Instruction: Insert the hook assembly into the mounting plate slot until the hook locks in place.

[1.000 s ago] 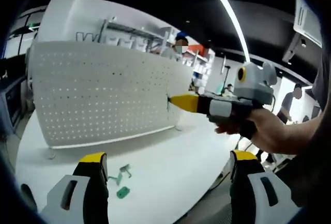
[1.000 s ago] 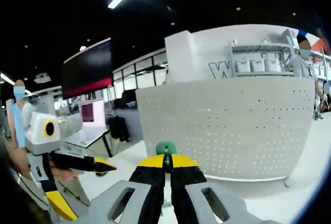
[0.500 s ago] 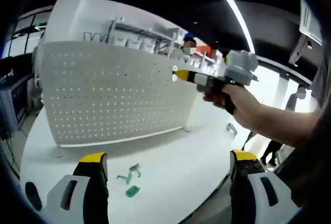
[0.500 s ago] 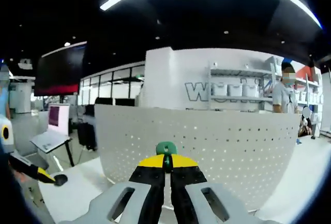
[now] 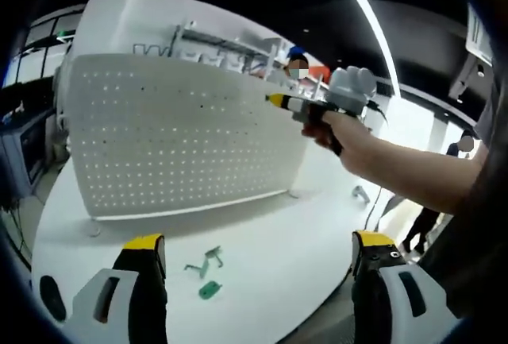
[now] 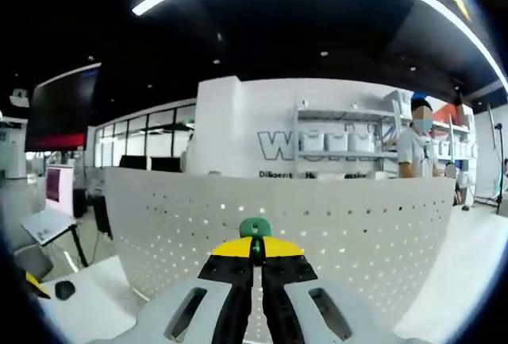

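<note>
right hand-held gripper [image 6: 252, 263]: we see its yellow-and-black jaws pressed together on a small green hook [image 6: 255, 228], whose rounded head stands just above the jaw tips. straight ahead of the hook lies the pegboard [image 6: 333, 233], the mounting plate of the task. the hook's long axis runs along the jaws and points at the board's face, so we judge that the coming move is a forward push into one of its holes. in the left gripper view the same right hand-held gripper [image 5: 276, 101] is held by a hand [image 5: 333, 124] with its yellow tip at the pegboard [image 5: 182, 137], near the upper edge on the side toward the hand; we cannot tell whether tip and board touch. this gripper is by far the nearer one to the board.

left hand-held gripper [image 5: 258, 260]: its jaws stand wide apart and hold nothing, well back from the pegboard.

pegboard: a white, matt, upright sheet with regular rows of small round holes, standing on a smooth white worktop [image 5: 270, 241].

in front of the pegboard's foot, between it and the left jaws, lie spare green hooks [image 5: 204, 268]: small, thin, bent pieces, seemingly plastic, flat on the worktop.
</note>
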Tool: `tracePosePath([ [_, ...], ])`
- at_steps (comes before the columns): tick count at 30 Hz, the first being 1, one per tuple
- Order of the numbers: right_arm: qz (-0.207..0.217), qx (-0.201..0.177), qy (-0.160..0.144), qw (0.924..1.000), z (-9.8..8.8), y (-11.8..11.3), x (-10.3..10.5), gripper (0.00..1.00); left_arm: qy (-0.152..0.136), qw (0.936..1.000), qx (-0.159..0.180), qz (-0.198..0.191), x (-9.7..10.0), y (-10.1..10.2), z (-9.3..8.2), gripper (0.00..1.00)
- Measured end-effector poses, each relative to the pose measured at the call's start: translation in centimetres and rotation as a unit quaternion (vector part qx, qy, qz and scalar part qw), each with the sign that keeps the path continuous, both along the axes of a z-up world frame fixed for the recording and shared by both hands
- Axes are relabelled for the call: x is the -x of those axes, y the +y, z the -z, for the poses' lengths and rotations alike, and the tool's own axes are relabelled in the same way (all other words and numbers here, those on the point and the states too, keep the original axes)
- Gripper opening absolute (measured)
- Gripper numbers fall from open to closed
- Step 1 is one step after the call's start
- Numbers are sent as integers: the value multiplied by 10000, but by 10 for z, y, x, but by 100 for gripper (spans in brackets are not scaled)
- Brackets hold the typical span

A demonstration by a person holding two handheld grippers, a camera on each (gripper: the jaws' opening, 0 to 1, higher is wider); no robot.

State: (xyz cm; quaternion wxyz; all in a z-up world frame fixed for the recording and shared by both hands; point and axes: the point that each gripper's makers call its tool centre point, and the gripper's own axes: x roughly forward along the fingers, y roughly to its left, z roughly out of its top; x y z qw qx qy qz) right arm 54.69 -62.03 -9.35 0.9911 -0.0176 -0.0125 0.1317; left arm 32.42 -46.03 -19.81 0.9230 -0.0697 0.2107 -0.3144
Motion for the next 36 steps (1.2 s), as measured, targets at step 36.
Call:
tracePosePath([
  [36,598,-478,-228,9968,-6,-19,-56,0,165,9995,-237,-101,-8,9,16,99],
])
